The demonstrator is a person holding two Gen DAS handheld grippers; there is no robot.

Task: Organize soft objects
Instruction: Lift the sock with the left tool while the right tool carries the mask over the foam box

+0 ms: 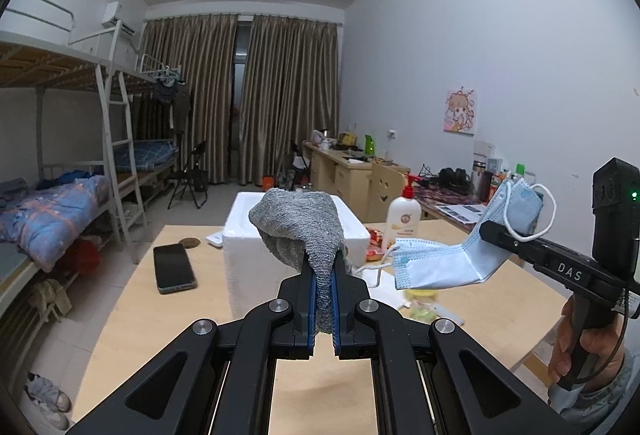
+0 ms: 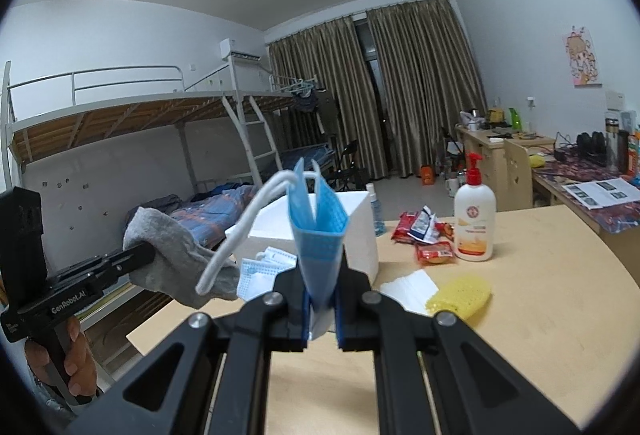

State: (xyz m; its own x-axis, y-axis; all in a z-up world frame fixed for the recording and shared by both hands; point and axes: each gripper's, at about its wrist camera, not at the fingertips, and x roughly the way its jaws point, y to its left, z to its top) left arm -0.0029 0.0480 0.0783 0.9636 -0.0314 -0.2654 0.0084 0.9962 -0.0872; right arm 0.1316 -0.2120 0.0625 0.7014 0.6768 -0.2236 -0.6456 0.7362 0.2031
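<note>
Sock (image 1: 298, 231), grey knit: left wrist view shows my left gripper (image 1: 323, 283) clamped on its folded middle, both ends drooping above the tabletop before the foam box (image 1: 240, 231); light, limp, best pinched through bunched layers. Face mask (image 2: 318, 231), blue pleated: right wrist view shows my right gripper (image 2: 322, 309) closed on one end, held upright, ear loop (image 2: 236, 239) dangling; featherlight, thin, likely slippery, so I grip fabric, not loop.

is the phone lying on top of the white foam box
No, the phone lies flat on the wooden table, to the left of the foam box, not on it.
</note>
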